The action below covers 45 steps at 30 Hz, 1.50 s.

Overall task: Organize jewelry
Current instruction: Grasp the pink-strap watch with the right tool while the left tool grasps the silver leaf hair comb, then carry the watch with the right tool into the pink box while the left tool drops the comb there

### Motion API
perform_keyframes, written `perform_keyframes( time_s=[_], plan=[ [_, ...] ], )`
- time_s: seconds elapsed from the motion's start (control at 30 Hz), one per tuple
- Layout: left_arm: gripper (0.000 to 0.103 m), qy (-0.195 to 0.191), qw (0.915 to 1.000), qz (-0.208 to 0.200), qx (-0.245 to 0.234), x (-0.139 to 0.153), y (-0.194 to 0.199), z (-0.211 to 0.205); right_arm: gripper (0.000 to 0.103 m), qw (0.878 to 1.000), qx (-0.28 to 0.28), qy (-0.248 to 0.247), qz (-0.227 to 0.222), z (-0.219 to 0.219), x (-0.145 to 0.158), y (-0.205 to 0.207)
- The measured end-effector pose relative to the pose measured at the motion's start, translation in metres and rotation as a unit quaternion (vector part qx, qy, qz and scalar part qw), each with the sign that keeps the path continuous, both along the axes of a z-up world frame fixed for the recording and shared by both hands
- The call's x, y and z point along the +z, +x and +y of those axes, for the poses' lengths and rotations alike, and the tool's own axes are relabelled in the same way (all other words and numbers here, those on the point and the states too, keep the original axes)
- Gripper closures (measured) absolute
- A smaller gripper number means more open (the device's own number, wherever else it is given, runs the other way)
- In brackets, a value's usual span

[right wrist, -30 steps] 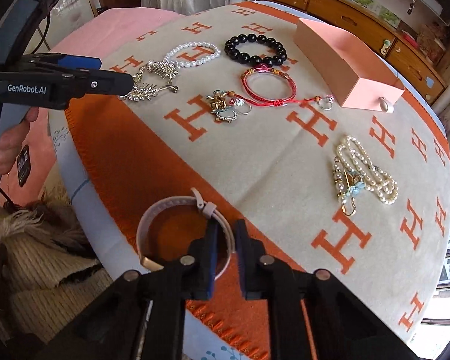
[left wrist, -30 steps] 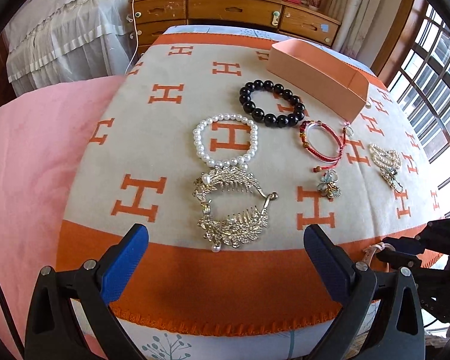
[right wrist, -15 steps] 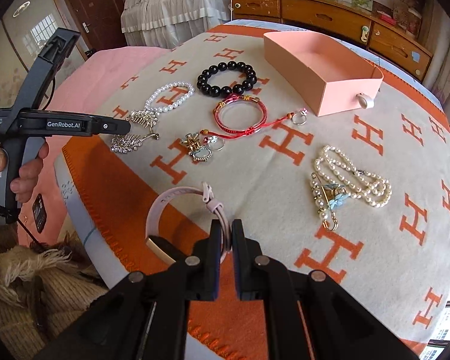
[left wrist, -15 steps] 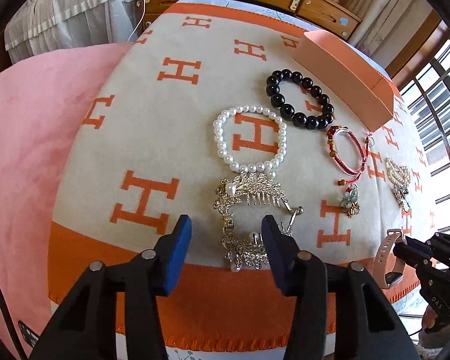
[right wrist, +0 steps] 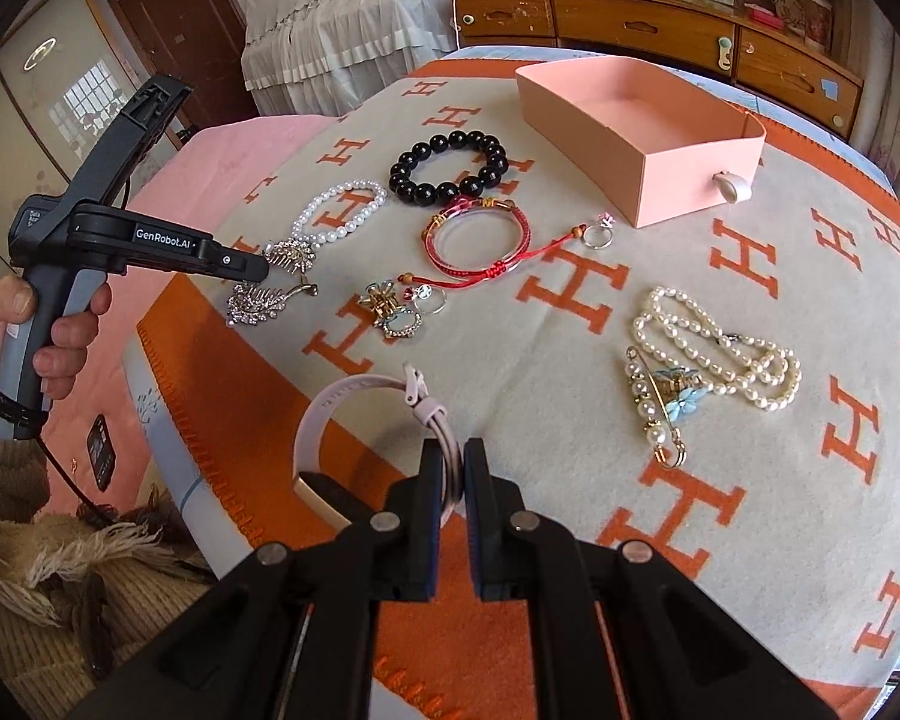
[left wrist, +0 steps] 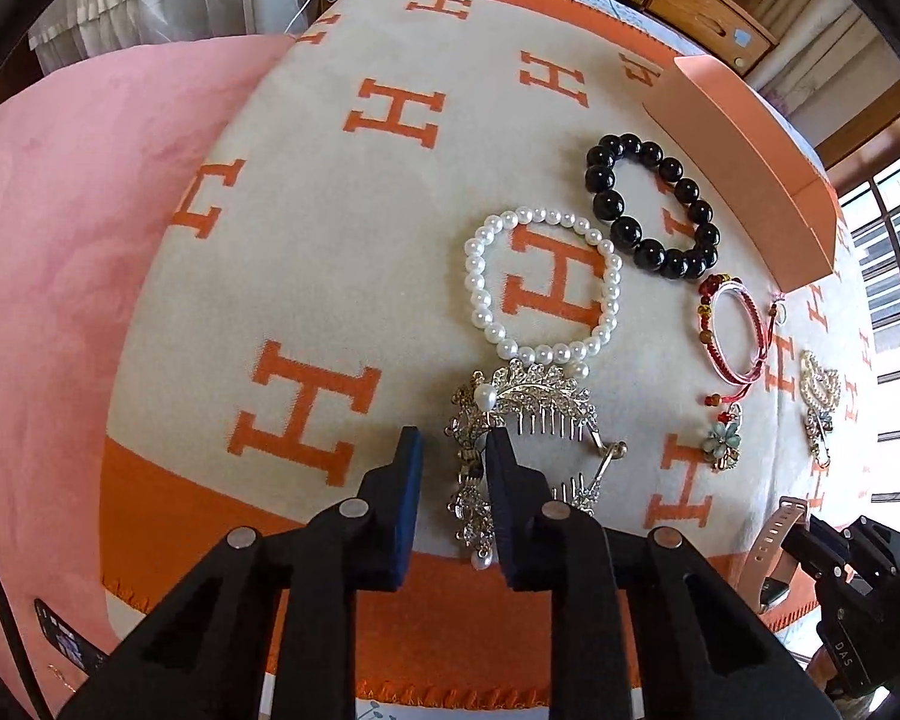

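My left gripper (left wrist: 450,450) is narrowly open, its fingers straddling the left side of the gold rhinestone hair comb (left wrist: 531,405); I cannot tell if they touch it. My right gripper (right wrist: 453,462) is shut on the pink watch strap (right wrist: 354,396) and holds it above the blanket's orange border. The open pink box (right wrist: 642,120) stands at the far side. The comb also shows in the right wrist view (right wrist: 270,282), under the left gripper (right wrist: 252,267).
On the H-pattern blanket (left wrist: 360,240) lie a white pearl bracelet (left wrist: 480,288), a black bead bracelet (left wrist: 630,234), a red cord bracelet (left wrist: 738,330), a flower brooch (left wrist: 723,438), rings (right wrist: 597,234) and a pearl necklace with pin (right wrist: 708,354). A wooden dresser (right wrist: 630,18) stands behind.
My left gripper has moved forward over the hair comb and its jaws have narrowed around it. My right gripper has lifted the watch strap and moved it slightly toward the box.
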<state>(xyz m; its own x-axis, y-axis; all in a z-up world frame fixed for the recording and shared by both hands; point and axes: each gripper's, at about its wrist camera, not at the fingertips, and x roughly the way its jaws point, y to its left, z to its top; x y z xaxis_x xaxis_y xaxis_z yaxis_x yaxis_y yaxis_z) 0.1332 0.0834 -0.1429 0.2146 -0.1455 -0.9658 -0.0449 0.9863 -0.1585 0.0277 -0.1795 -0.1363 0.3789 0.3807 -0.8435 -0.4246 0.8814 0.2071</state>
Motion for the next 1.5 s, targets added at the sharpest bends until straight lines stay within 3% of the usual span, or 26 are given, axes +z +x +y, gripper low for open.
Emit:
perform_keyframes(
  time_s=[0.03, 0.07, 0.17, 0.33, 0.6, 0.77, 0.97, 1.07, 1.2, 1.33, 1.5],
  plan=[
    [0.085, 0.010, 0.9999, 0.001, -0.005, 0.000, 0.001, -0.004, 0.096, 1.000, 0.000, 0.001, 0.000, -0.001, 0.000, 0.000],
    [0.093, 0.017, 0.9998, 0.000, -0.011, 0.000, 0.001, -0.007, 0.096, 1.000, -0.001, 0.002, -0.001, -0.001, 0.001, -0.001],
    [0.096, 0.029, 0.9994, -0.002, -0.018, 0.001, 0.004, -0.015, 0.096, 1.000, -0.005, 0.008, -0.006, -0.004, 0.004, -0.001],
    [0.096, 0.020, 0.9994, -0.019, -0.020, 0.015, -0.002, -0.021, 0.096, 0.999, -0.008, 0.021, -0.025, -0.008, 0.021, 0.001],
    [0.096, -0.010, 0.9959, -0.073, -0.052, 0.070, -0.018, -0.042, 0.096, 0.996, -0.043, 0.027, -0.067, -0.019, 0.051, 0.031],
    [0.096, -0.017, 0.9892, -0.124, -0.076, 0.106, 0.009, -0.070, 0.096, 0.990, -0.103, 0.054, -0.084, -0.036, 0.071, 0.075],
    [0.096, -0.026, 0.9822, -0.176, -0.060, 0.131, 0.090, -0.108, 0.096, 0.977, -0.181, 0.079, -0.080, -0.052, 0.074, 0.142],
    [0.096, -0.030, 0.9817, -0.178, -0.061, 0.122, 0.130, -0.132, 0.096, 0.975, -0.203, 0.079, -0.055, -0.054, 0.061, 0.169],
    [0.096, -0.009, 0.9828, -0.158, -0.096, 0.092, 0.161, -0.169, 0.096, 0.974, -0.212, 0.075, -0.006, -0.056, 0.033, 0.191],
    [0.096, 0.037, 0.9840, -0.123, -0.124, 0.053, 0.175, -0.190, 0.094, 0.970, -0.231, 0.074, 0.002, -0.064, 0.021, 0.194],
    [0.096, 0.065, 0.9889, -0.082, -0.106, 0.027, 0.181, -0.187, 0.094, 0.971, -0.238, 0.028, -0.009, -0.059, 0.021, 0.197]
  ],
)
